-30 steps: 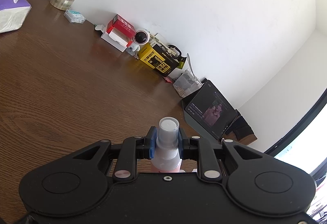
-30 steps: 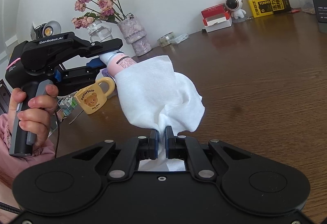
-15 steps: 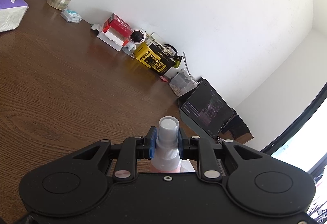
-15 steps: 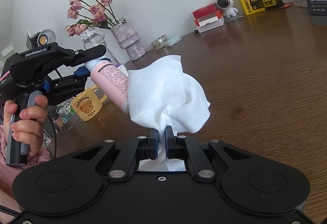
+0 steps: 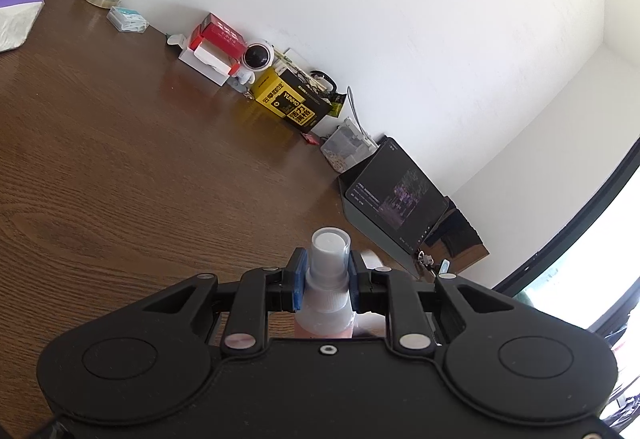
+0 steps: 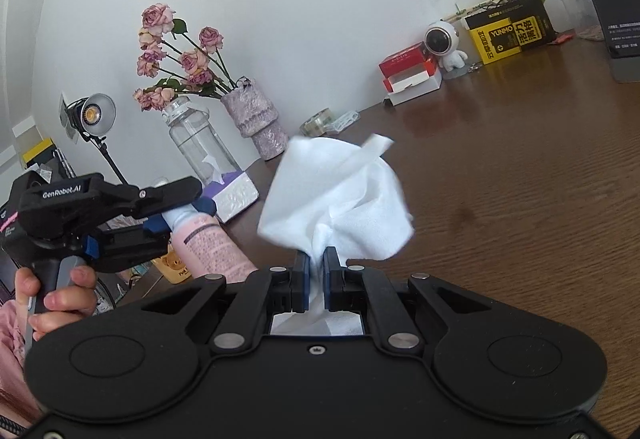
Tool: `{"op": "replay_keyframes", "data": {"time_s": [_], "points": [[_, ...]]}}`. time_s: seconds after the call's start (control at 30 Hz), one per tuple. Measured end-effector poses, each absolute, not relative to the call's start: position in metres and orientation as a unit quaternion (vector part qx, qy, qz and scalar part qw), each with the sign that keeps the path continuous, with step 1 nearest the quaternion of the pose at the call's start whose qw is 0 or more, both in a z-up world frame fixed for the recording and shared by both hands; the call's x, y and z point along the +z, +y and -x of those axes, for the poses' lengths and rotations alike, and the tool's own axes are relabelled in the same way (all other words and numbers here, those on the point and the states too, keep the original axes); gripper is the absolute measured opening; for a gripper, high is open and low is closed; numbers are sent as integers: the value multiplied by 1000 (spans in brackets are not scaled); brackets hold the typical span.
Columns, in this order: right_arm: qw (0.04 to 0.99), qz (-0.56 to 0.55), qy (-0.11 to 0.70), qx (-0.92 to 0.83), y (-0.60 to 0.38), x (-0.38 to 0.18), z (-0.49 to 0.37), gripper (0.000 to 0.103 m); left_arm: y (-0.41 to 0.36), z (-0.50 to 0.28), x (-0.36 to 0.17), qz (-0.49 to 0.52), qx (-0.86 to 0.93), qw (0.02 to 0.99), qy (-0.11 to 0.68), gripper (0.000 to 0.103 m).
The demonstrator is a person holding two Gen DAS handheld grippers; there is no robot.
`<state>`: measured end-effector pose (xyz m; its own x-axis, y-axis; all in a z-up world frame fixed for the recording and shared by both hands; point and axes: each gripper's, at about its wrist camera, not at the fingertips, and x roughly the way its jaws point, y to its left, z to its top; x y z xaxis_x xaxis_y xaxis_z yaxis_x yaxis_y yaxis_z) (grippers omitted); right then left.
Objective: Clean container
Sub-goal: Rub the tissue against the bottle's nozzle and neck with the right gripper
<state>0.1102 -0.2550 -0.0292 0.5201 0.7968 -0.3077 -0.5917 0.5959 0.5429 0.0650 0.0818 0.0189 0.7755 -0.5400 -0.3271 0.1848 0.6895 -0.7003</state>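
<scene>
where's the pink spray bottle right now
In the right wrist view the pink spray bottle sits lower left, clamped by the left gripper, left of the white cloth.

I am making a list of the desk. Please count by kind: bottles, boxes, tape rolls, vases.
Bottles: 2, the pink spray bottle and the clear water bottle.
Boxes: 3, red box, yellow box, tissue box.
Tape rolls: 1.
Vases: 1.
Total: 7.
</scene>
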Motion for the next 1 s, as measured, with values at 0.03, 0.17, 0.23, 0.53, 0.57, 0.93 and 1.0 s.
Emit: {"op": "replay_keyframes", "data": {"time_s": [0.03,0.17,0.23,0.53,0.57,0.93,1.0], "points": [[850,-187,268,412,-255,-27,-112,6,81,-65,18,335,-206,880,267,21],[845,-181,256,434,-250,-16,-112,6,78,-66,17,332,-208,879,272,21],[839,-182,253,446,-247,-12,-111,6,77,-67,16,331,-207,879,272,21],[822,-202,234,479,-237,5,-107,7,77,-70,13,330,-207,879,276,21],[821,-203,234,480,-237,5,-107,7,77,-70,14,330,-207,879,275,21],[821,-219,275,450,-250,-22,-112,7,82,-67,17,334,-210,879,266,21],[821,-221,283,444,-253,-27,-112,7,82,-67,18,333,-209,880,264,21]]}}
